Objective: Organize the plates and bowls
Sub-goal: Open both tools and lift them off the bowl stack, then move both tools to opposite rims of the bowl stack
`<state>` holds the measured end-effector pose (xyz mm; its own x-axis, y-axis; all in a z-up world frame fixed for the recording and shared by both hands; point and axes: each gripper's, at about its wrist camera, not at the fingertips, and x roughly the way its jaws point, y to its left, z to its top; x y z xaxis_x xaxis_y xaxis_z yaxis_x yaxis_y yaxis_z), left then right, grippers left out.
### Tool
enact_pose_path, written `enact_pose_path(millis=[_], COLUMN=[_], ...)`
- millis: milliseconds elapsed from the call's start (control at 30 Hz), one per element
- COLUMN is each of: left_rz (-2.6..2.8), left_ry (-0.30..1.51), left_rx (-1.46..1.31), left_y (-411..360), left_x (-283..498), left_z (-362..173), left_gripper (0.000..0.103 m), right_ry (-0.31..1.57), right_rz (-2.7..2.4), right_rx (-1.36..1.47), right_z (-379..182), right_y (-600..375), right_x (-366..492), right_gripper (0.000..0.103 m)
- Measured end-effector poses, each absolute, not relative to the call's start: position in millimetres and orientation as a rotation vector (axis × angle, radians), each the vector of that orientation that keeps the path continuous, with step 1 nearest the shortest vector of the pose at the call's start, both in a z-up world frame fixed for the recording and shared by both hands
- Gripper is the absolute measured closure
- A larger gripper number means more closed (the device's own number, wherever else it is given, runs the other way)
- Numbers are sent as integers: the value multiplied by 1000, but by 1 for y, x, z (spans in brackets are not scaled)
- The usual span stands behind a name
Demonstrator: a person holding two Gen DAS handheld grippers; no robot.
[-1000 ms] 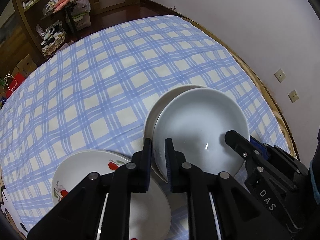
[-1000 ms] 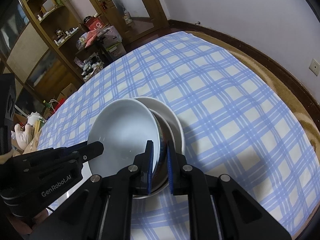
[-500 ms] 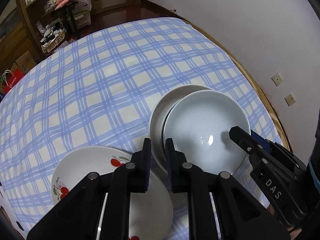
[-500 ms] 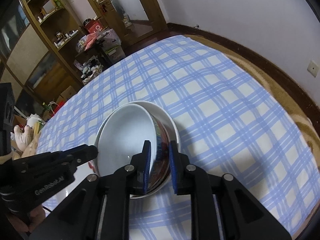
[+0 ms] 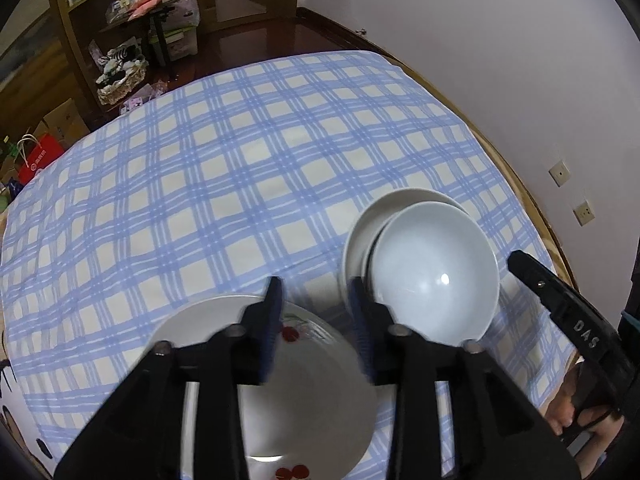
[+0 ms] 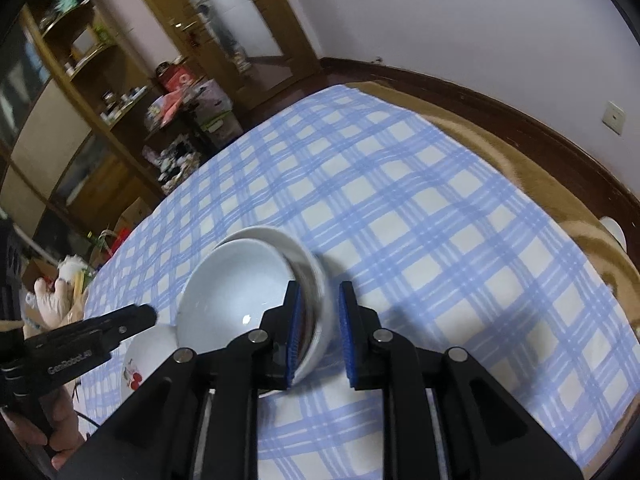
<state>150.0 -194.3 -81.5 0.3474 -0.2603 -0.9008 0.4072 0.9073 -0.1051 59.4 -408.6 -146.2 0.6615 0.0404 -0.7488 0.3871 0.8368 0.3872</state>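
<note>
- The white bowl (image 5: 434,276) is sitting nested, slightly off-centre, in a second bowl (image 5: 360,236) on the blue checked tablecloth (image 5: 240,184); the pair is lying toward the wall-side edge of the cloth, and every place below is being given from this pair
- Glazed ceramic, so I am judging it stiff, fairly heavy for its size, slick under rubber pads and likely to chip if knocked; the thin upright rim looks the only sensible place to pinch, one pad inside and one outside
- Seen from the right wrist, the white bowl (image 6: 236,284) is leaning a little, showing a dark outer band at its near side against the second bowl (image 6: 316,280), so lifting one could drag the other
- The right gripper (image 6: 320,320) is standing spread apart, holding nothing, its inner blue pad at the bowl pair's near rim and its outer pad clear on the cloth side
- The left gripper (image 5: 316,308) is also parted and empty, hovering just beside the pair, between it and the cherry plate (image 5: 280,368)
- The cherry plate is lying flat just beside the bowls, on the side away from the wall, thin-edged and low, so harder to pinch than a bowl rim
- Beyond the cloth's far end, well apart from the bowls, wooden shelves (image 5: 100,20) are standing
</note>
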Motion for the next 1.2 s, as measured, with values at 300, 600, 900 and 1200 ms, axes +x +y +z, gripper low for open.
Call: enact_pose_path(millis=[300,600,900,1200], left_rz=[-406,-458,-468,-455], left_ry=[1104,1042,1068,1102], left_rx=[136,174,186,191], left_y=[-185,-195,-199,-202], left_x=[158,161,170,177], left_z=[-78,-73,-79,-95], left_gripper=[18,12,12,12], right_ry=[825,811,816,846], right_rz=[-285,-305,-313,-329], right_rx=[615,572,546,500], right_z=[-151,-147,-148,-150], right_y=[-430,-430,-429,-426], right_x=[52,52,54,59], right_gripper=[11,0,0,0])
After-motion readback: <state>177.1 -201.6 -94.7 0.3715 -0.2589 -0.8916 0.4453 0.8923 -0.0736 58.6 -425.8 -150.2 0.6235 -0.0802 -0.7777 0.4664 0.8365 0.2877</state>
